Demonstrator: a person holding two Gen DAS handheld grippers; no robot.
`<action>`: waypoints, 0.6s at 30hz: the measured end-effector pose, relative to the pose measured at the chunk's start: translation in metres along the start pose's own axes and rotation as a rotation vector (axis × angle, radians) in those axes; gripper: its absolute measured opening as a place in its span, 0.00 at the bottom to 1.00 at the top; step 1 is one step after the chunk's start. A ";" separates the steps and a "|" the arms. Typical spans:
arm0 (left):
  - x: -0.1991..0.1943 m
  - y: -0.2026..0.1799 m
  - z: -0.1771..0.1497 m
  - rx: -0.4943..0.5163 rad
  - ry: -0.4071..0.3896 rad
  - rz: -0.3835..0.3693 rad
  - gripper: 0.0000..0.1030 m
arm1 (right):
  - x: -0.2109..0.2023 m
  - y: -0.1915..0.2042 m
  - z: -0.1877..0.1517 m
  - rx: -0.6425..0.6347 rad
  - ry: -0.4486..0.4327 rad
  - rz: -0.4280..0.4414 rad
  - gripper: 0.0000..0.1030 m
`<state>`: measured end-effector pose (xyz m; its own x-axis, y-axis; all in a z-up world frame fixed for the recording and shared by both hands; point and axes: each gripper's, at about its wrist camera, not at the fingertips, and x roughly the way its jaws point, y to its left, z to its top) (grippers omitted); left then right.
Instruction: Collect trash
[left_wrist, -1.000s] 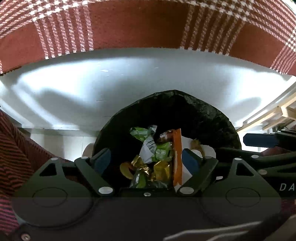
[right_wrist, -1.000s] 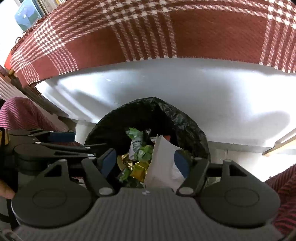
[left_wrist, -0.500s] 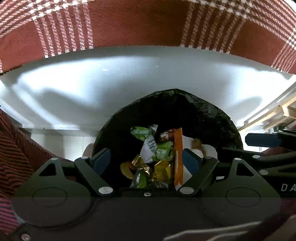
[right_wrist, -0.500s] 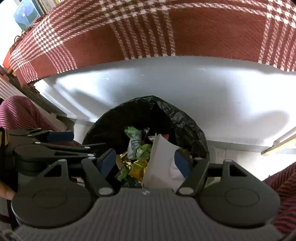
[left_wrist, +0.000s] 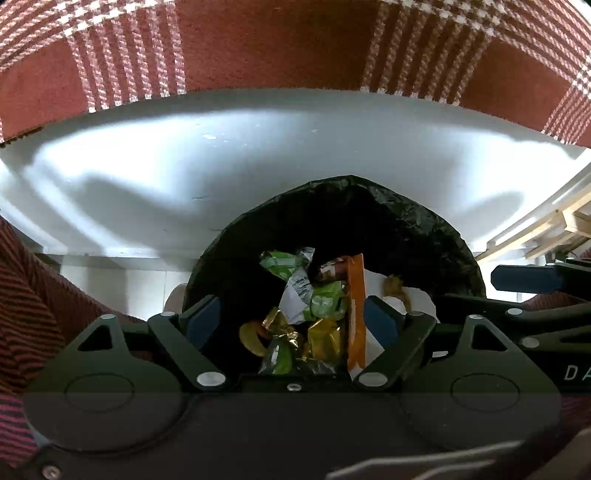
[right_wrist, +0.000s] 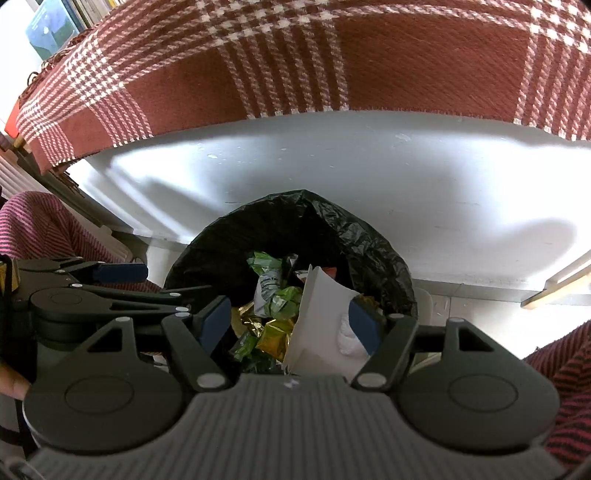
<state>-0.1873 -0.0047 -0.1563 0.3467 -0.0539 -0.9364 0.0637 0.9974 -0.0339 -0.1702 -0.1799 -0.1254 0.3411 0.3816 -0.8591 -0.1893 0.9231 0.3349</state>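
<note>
Both tongs hang over the bin (left_wrist: 332, 229), pointing steeply down into its black liner. The left tongs (left_wrist: 291, 325) stand wide with nothing between the pads; the right tongs (right_wrist: 288, 325) also stand wide, and the white paper (right_wrist: 317, 325) below them looks to lie loose in the bin, not pinched. The trash, wrappers (left_wrist: 303, 295) in green, gold and orange, sits inside the liner. The drop step seems done. Next likely calls for lifting clear and seeking more litter, which isn't visible here.
</note>
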 end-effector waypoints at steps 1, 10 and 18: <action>0.000 0.000 0.000 0.000 0.000 0.000 0.82 | 0.000 0.000 0.000 0.000 0.000 0.000 0.78; 0.000 0.001 0.000 -0.003 0.004 -0.001 0.83 | 0.000 0.000 0.000 0.000 0.001 0.001 0.78; 0.001 -0.001 -0.001 0.006 0.002 -0.006 0.83 | 0.000 0.000 -0.001 0.002 0.001 -0.001 0.78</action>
<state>-0.1881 -0.0057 -0.1574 0.3440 -0.0594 -0.9371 0.0710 0.9968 -0.0371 -0.1711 -0.1801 -0.1263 0.3400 0.3804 -0.8600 -0.1870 0.9236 0.3346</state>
